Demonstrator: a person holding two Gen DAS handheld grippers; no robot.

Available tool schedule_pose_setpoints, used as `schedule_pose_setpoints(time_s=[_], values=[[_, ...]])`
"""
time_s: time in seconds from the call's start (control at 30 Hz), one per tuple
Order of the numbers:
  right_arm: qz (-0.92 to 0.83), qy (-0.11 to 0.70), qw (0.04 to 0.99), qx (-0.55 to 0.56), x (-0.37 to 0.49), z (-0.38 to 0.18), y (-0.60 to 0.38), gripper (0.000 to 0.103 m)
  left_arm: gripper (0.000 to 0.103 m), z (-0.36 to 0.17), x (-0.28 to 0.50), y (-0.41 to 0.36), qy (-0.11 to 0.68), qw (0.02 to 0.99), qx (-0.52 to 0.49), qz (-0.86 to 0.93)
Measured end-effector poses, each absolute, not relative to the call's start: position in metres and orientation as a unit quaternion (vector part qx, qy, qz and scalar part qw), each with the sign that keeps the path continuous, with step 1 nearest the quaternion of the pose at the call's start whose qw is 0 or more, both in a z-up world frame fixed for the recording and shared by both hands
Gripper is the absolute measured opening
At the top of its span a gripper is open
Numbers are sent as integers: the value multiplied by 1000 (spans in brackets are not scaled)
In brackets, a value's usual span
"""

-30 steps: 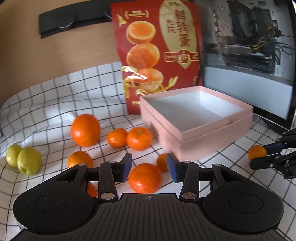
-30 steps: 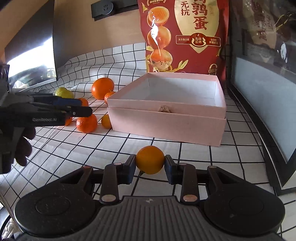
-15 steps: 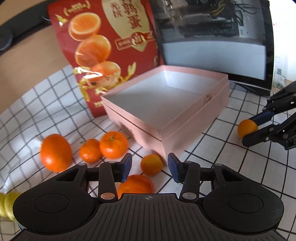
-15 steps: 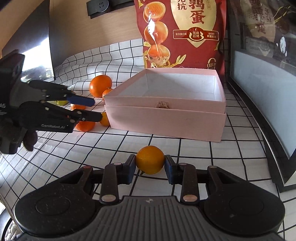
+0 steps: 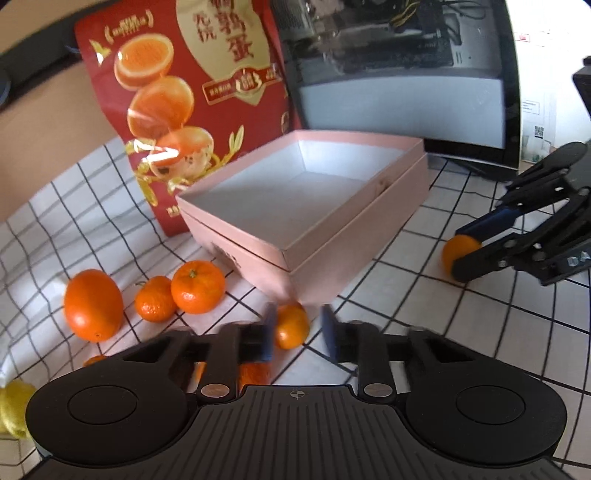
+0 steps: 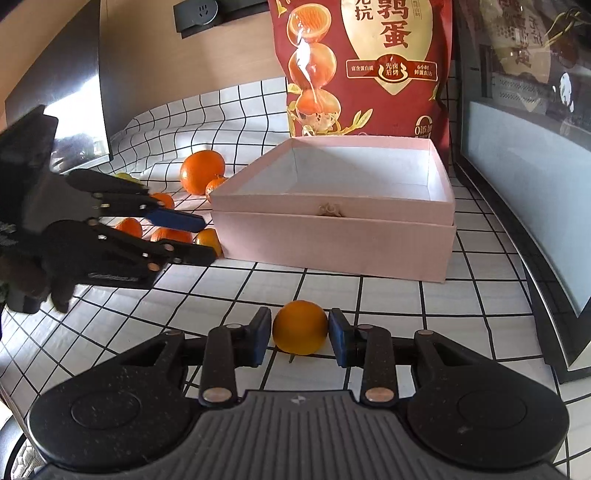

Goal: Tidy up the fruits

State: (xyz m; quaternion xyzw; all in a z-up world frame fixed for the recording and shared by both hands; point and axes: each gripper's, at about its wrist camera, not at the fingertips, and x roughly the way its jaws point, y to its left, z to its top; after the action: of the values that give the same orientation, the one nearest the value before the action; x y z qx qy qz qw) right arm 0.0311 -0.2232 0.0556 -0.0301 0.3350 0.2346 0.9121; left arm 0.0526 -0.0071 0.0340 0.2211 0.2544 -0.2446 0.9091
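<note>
left hand-held gripper (image 5: 297, 338) jaws just closing round small orange (image 5: 291, 325) beside pink box (image 5: 362, 236).

The setting is an indoor desk or home-office tabletop. A checked cloth (image 6: 388, 295) covers it; behind the pink box (image 6: 332, 236) stand a snack bag (image 6: 369, 66), a wall socket (image 6: 201, 13) and a glass-sided computer case (image 5: 388, 55).

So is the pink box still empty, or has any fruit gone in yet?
Empty. The pink box is open, and both views show only its bare white floor; every orange still lies outside on the checked cloth.
</note>
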Motion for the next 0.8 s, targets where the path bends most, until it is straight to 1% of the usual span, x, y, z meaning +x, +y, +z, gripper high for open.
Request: schedule_pose_setpoints(time_s=[0.1,0.17,0.23,0.27,0.33,0.63,0.8], values=[[231,335,913,-34,31,56,-222,35,20,32,39,-13,247,909,221,-253],[227,334,914,-39,30,56,-221,43,20,28,31,-19,246,904,232,-261],[227,332,915,-42,30,56,-220,47,21,25,27,-24,238,904,246,-255],[227,332,914,-43,30,56,-220,49,23,24,25,-25,237,905,248,-251],[226,332,915,-42,30,56,-220,52,24,26,25,-25,240,906,236,-256],[229,345,909,-56,33,53,-215,52,24,35,26,-12,241,925,188,-227],[226,345,910,-53,34,53,-217,55,26,35,34,-14,256,923,153,-242]])
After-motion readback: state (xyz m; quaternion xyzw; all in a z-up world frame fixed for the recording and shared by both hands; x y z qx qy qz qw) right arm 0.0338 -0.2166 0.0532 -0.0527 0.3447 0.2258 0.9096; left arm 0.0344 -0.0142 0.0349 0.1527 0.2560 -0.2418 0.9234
